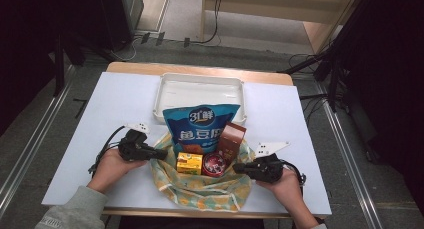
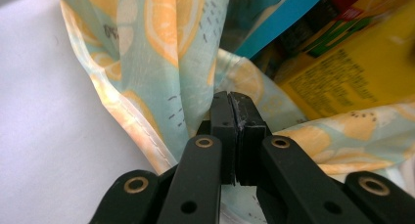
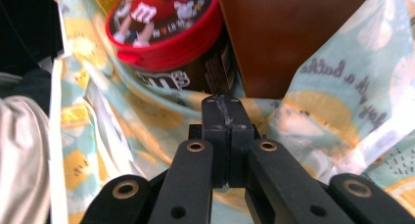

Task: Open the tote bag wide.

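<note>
Grey floor with cables and dark stands around a wooden table covered by a white sheet. White tray at the far middle of the table, rim just behind the upright blue snack bag.

Both forearms enter from the near edge, hands resting low on the sheet either side of a lemon-print cloth bag. Left hand, grey sleeve, angled inward toward the bag's left rim. Right hand mirrors it, pointing in at the right rim.

Left gripper: jaws pressed fully together, pads meeting with no gap in the left gripper view. A gathered fold of the cloth rises just beside the tips, touching them; whether fabric is pinched between the pads cannot be told.

Right gripper: jaws likewise closed tight, tips against the cloth of the bag's edge; a pinch is not visible here either.

Bag lies open at the near middle of the table. In it: blue snack bag at the back, brown box to its right, yellow box, and a round red-lidded candy tub just beside the brown box.
</note>
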{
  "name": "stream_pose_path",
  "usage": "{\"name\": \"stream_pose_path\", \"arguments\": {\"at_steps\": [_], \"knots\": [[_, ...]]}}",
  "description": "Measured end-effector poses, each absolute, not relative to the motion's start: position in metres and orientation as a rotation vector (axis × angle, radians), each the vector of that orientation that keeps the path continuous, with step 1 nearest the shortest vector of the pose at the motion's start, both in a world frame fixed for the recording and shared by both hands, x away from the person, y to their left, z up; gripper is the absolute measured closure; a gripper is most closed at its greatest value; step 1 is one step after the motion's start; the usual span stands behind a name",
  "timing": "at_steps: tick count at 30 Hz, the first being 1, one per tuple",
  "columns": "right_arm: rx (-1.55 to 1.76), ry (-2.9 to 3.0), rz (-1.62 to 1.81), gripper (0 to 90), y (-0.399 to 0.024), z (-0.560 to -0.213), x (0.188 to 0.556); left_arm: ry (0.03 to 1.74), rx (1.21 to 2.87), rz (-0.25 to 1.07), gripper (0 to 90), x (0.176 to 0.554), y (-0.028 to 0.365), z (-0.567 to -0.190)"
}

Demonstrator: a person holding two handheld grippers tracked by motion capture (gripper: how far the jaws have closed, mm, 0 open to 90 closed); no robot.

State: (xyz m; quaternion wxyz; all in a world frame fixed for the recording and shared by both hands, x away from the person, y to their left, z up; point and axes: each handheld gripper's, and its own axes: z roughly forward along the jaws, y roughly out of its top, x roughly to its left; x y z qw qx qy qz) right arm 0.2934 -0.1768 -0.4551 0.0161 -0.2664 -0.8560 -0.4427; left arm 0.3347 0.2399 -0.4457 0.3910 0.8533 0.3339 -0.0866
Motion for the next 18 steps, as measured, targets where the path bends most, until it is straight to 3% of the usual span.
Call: {"name": "stream_pose_path", "arguments": {"at_steps": [18], "knots": [[-0.965,-2.634,-1.473,90.0,-0.197,-0.42,0.305,0.832,2.137,-0.21,89.8,0.348,0.24,-0.407]]}}
